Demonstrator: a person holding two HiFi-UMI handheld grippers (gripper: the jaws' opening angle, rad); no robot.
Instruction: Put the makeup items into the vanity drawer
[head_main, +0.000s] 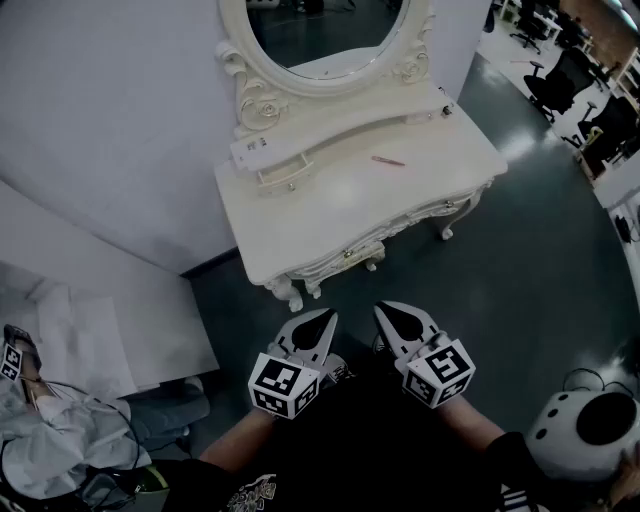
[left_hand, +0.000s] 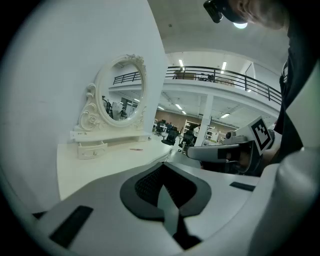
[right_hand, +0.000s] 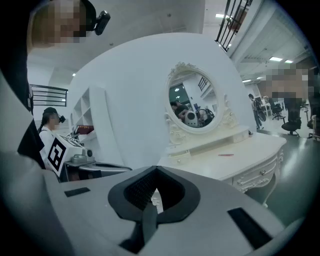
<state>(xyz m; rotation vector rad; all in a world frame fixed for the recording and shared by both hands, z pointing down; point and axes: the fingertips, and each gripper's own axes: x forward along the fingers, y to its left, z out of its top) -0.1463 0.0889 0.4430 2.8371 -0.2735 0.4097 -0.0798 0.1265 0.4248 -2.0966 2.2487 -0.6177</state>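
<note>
**A:** How do the hand-held grippers stand?

**B:** The left hand-held gripper (head_main: 326, 320) has its jaws pressed together with nothing between them. The right hand-held gripper (head_main: 388, 313) is the same, closed and empty. They sit side by side, tips pointing toward the oval mirror (head_main: 325, 30) but well short of it, off the front edge of the counter (head_main: 330, 215).

**A:** And the makeup?

**B:** I can make out one item, a slim pink stick (head_main: 388, 160). It lies flat on the counter in front of the mirror, below its right side, well apart from both grippers.

**A:** What about the drawers?

**B:** A small drawer (head_main: 285, 178) sits just below the mirror's left scroll, on the back ledge, and it is pushed in. The front drawer (head_main: 352, 253) is in the carved apron on the edge farthest from the mirror, and it also looks shut. With both closed, I cannot see what is in either one.
</note>
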